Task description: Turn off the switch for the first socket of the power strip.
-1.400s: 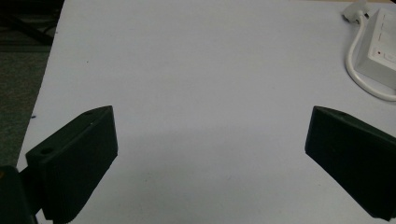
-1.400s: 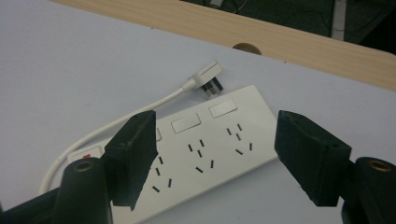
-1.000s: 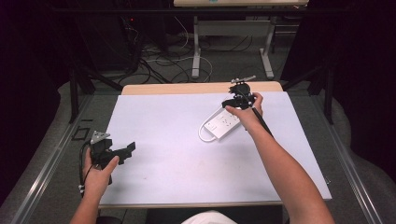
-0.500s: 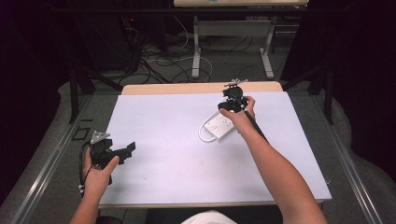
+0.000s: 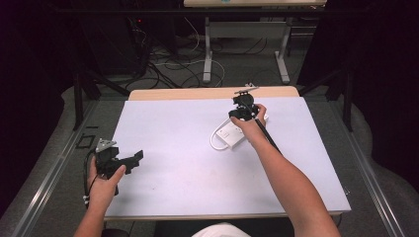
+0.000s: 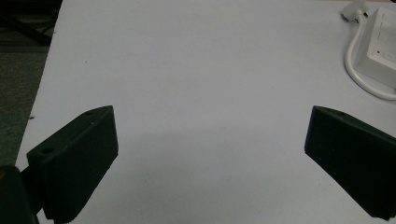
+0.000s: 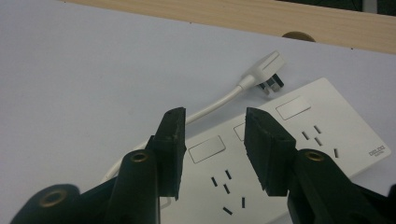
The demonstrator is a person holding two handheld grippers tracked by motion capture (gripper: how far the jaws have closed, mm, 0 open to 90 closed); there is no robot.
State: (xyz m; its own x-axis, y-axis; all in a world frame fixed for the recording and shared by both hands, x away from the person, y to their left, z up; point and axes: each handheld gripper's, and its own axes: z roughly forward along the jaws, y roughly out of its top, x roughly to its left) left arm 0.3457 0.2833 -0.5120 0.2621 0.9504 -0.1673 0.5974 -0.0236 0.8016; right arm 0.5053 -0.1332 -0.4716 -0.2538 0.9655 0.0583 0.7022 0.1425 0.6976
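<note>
A white power strip point(image 5: 228, 137) lies flat on the white table top point(image 5: 173, 148), right of centre, with its white cable point(image 5: 214, 142) looped at its near left. In the right gripper view the power strip point(image 7: 327, 123) shows sockets and switches, and its white plug point(image 7: 264, 70) rests on the table beyond. My right gripper point(image 7: 212, 140) hovers just above the strip with its jaws apart and nothing between them; from above, the right gripper point(image 5: 241, 112) sits over the strip's far end. My left gripper point(image 5: 133, 160) is held at the table's left edge, the left gripper point(image 6: 208, 154) wide open over bare table.
A bare wooden strip point(image 5: 207, 93) runs along the table's far edge, with a cable hole point(image 7: 299, 35) in it. Behind it stand table legs point(image 5: 207, 54) and floor cables point(image 5: 168, 64). A metal rail point(image 5: 54, 173) runs along the left.
My right hand and gripper have shifted a little left and lower over the power strip. The left gripper has stayed where it was.
</note>
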